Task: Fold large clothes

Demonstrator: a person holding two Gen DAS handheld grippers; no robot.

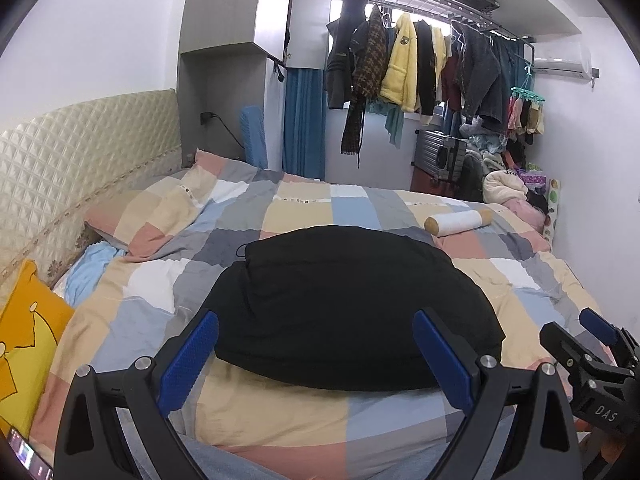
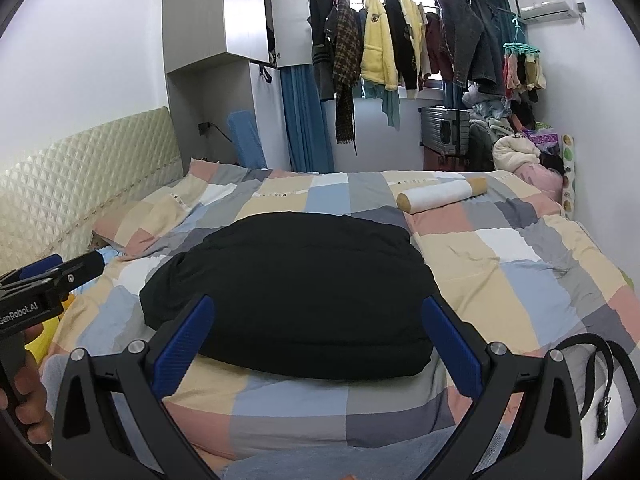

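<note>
fingers of both grippers were spread, empty; the puffy black jacket could spring unfolded if gripped thinly.

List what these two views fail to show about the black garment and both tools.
- Black garment: its type; both views show one dark folded mass.
- Its near edge: partly behind the left tool and the right tool.
- Garment underside: against the bed cover.

Black garment on pastel checked quilt; blue-padded claws; yellow cushion
</note>
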